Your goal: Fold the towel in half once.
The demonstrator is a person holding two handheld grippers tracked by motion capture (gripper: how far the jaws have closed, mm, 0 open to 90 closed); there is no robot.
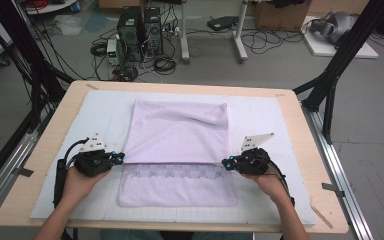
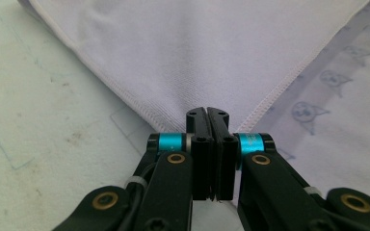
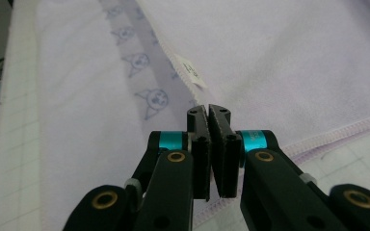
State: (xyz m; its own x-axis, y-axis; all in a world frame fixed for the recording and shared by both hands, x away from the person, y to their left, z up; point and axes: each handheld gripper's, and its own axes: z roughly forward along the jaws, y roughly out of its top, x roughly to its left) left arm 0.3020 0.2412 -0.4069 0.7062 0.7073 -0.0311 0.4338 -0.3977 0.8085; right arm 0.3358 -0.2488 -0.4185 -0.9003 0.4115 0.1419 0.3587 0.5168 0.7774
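High view: lilac towel (image 1: pixel 177 135) lies flat on a white gridded mat (image 1: pixel 280 125) that covers a light wooden table (image 1: pixel 300 115). Towel is folded over itself; the upper layer's free edge runs straight across, between the two grippers, and leaves a near strip of the lower layer bare. That strip carries a row of small printed cartoon faces (image 1: pixel 170 174). Slight wrinkle near the far edge, otherwise smooth. Stitched hem along the edges.

Left gripper (image 1: pixel 121 158) sits at the left end of the folded edge, held in the person's left hand (image 1: pixel 80 182), forearm coming in from the bottom, jaws pointing inward toward the towel. Right gripper (image 1: pixel 225 163) mirrors it at the right end, held in the right hand (image 1: pixel 270 182).

Left gripper view: left gripper (image 2: pixel 207 113) has jaws pressed together on the corner of the upper towel (image 2: pixel 192 53) layer, hem running off both ways from the tips.

Right gripper view: right gripper (image 3: pixel 207 111) has jaws closed to a thin slit, pinching the hemmed edge of the towel (image 3: pixel 289 62) just below a small white label (image 3: pixel 190 70). Printed faces (image 3: pixel 151 100) run to its left.
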